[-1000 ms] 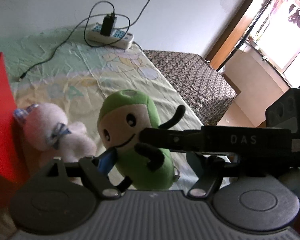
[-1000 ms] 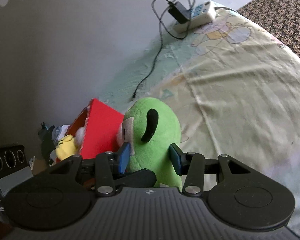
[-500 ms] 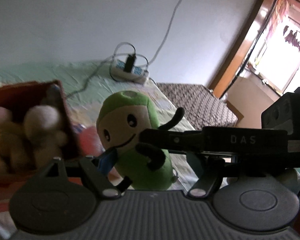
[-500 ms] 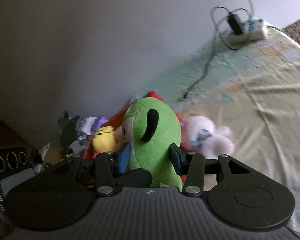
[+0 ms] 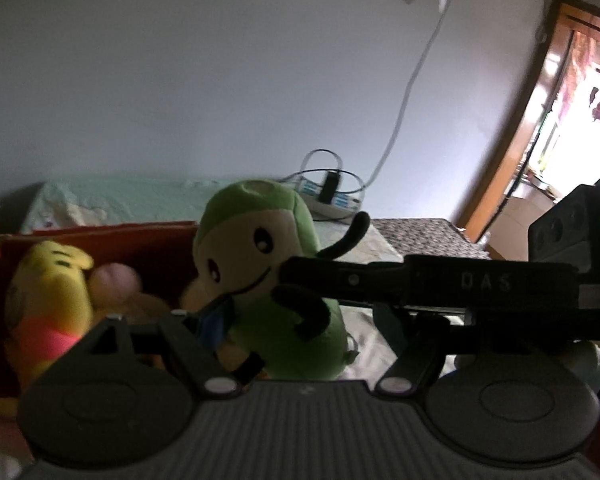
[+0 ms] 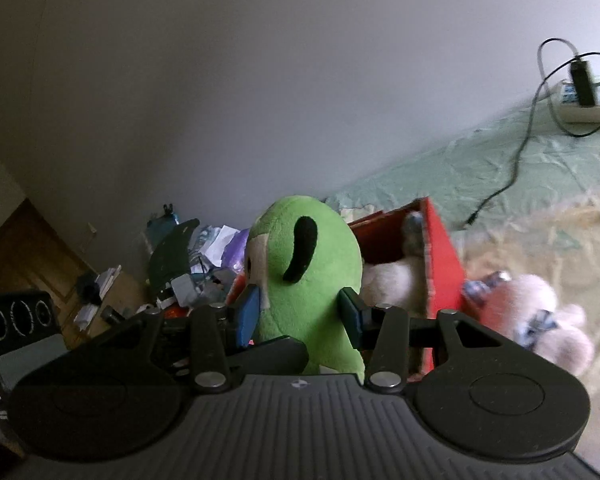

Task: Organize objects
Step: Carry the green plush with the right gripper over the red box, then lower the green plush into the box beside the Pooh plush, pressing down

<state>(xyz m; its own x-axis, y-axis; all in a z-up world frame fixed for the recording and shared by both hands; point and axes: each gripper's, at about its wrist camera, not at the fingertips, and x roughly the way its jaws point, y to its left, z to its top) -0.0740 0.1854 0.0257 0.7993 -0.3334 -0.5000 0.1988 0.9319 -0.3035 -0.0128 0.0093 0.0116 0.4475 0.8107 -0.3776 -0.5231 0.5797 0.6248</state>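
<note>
1. The green plush toy [image 6: 306, 276] is held in the air, upright, near the open red box [image 6: 440, 256] that sits on the bed [image 6: 540, 184].
2. The right hand-held gripper [image 6: 300, 314] is clamped on the toy's body, one blue pad on each flank.
3. The left hand-held gripper [image 5: 300, 320] has its left pad against the toy's side; its right finger is hidden behind the other tool, so I cannot tell how firmly it grips.
4. The step in hand looks like carrying the toy to the box, where a yellow plush [image 5: 48, 288] already lies.
5. A pink plush bunny [image 6: 536, 320] lies on the bed just beside the box, not yet stowed.
6. Next, the toy needs lowering over the box's free space, then the jaws opened.
</note>
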